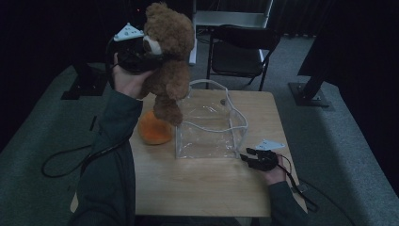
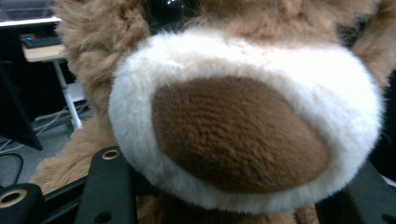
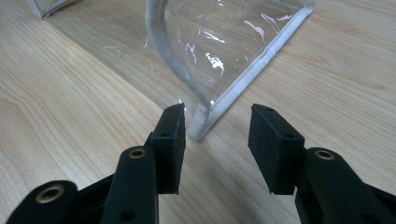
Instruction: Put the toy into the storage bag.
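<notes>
Two grippers at work. Left gripper (image 1: pixel 141 59) pinches the bear (image 1: pixel 168 52) by the head, holding it aloft over the left rim of the clear bag (image 1: pixel 211 125), evidently for dropping in. Right gripper (image 3: pixel 217 140), jaws spread and empty, rests on the table (image 1: pixel 197 183) at the bag's near corner, placed to steady it. Orange plush (image 1: pixel 153 128) lies beside the bag.

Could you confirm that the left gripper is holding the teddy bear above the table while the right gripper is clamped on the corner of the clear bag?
Not quite: the right gripper is not clamped on the clear bag. The right gripper view shows its jaws open, with the bag's corner in front of them, ungripped. The rest holds: in the high view the left gripper holds the teddy bear above the table.
</notes>
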Action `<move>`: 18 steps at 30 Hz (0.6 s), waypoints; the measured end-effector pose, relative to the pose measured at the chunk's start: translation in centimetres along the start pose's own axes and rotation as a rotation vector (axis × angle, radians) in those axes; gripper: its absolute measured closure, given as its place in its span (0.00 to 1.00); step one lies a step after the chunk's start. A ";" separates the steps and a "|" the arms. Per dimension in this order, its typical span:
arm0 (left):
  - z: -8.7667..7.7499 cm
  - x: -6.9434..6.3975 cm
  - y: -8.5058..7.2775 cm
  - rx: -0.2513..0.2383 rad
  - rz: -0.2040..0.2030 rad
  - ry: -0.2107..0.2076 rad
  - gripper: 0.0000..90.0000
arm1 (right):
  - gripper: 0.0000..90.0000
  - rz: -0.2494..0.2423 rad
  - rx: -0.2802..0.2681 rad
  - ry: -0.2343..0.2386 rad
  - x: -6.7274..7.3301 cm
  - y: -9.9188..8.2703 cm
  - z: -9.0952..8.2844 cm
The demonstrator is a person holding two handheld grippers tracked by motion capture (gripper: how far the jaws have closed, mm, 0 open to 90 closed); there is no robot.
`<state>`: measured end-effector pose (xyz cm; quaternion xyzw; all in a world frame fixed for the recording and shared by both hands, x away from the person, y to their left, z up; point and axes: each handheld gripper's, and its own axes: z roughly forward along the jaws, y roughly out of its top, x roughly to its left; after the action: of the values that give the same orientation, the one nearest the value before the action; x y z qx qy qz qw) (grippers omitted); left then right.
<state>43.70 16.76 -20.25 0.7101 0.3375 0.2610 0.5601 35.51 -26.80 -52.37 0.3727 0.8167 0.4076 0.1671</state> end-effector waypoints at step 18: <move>3.8 -2.3 0.5 -0.037 0.042 -0.041 0.49 | 0.62 0.007 -0.010 -0.005 -0.2 -0.1 -0.3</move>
<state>45.20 12.53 -20.67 0.7119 0.3062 0.2640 0.5743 35.40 -27.18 -52.26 0.3757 0.8129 0.4115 0.1697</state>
